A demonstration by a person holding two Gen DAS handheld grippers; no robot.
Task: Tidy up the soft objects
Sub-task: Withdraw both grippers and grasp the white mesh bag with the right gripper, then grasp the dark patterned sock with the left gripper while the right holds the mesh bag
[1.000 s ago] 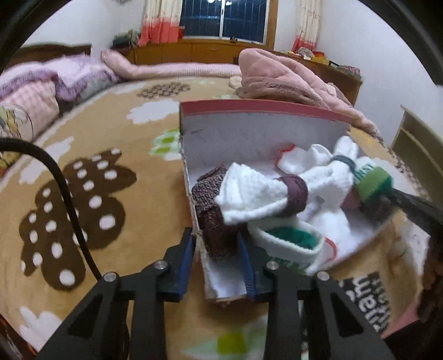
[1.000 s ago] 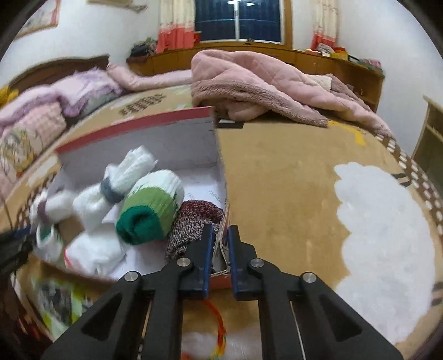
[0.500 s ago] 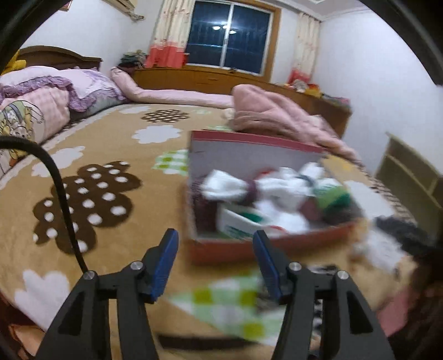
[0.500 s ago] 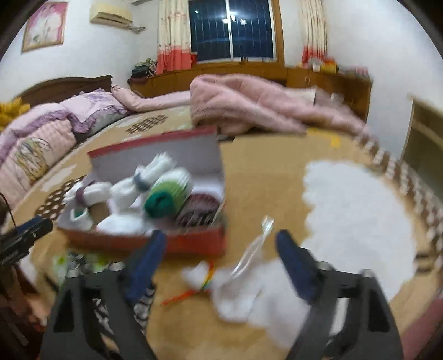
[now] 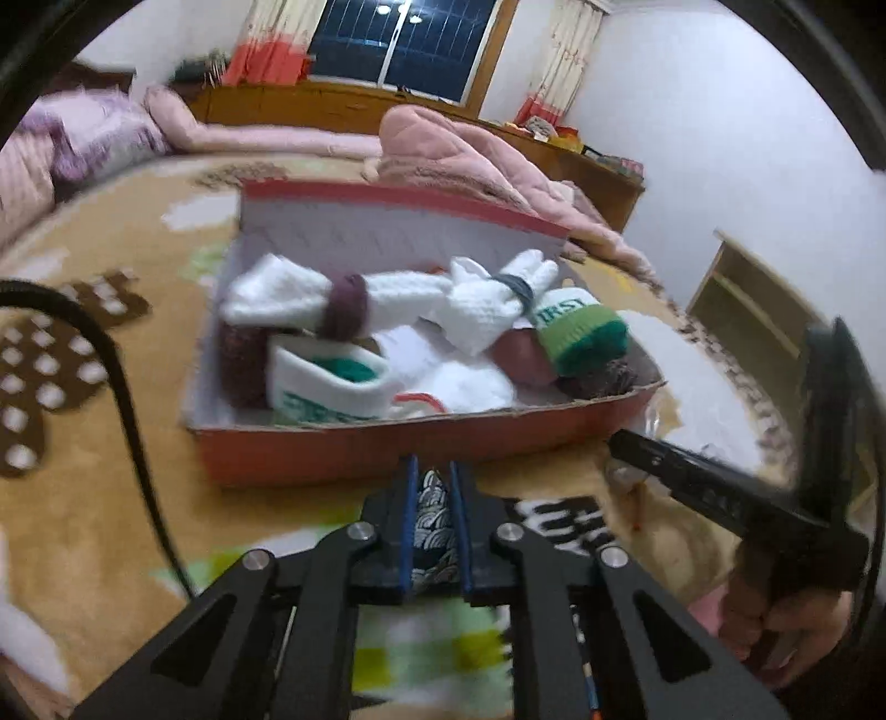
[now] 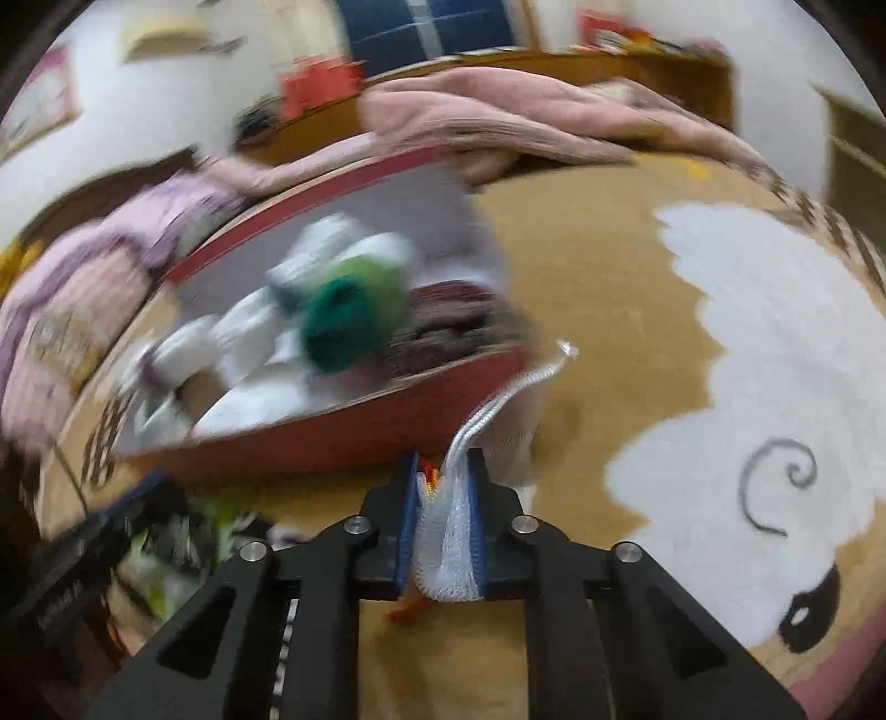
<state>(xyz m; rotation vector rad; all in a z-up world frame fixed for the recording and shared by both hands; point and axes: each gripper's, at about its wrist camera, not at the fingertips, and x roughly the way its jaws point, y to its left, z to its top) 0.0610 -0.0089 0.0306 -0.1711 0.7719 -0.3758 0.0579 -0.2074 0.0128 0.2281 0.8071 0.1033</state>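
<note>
A: Patterned bedspread (image 5: 99, 498) fills the frame; the red box (image 5: 343, 448) sits at centre, blocking the way ahead, rolled socks (image 5: 299, 302) piled inside.

B: Lower centre, left gripper (image 5: 432, 487) pinches a wave-patterned dark cloth (image 5: 432, 520); right gripper (image 6: 443, 471) clamps white mesh (image 6: 451, 531).

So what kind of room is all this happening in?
A bedroom, most likely at night. The work is done on a wide bed with a patterned brown blanket, a pink quilt is heaped at its far side, and a dark window has curtains.
</note>
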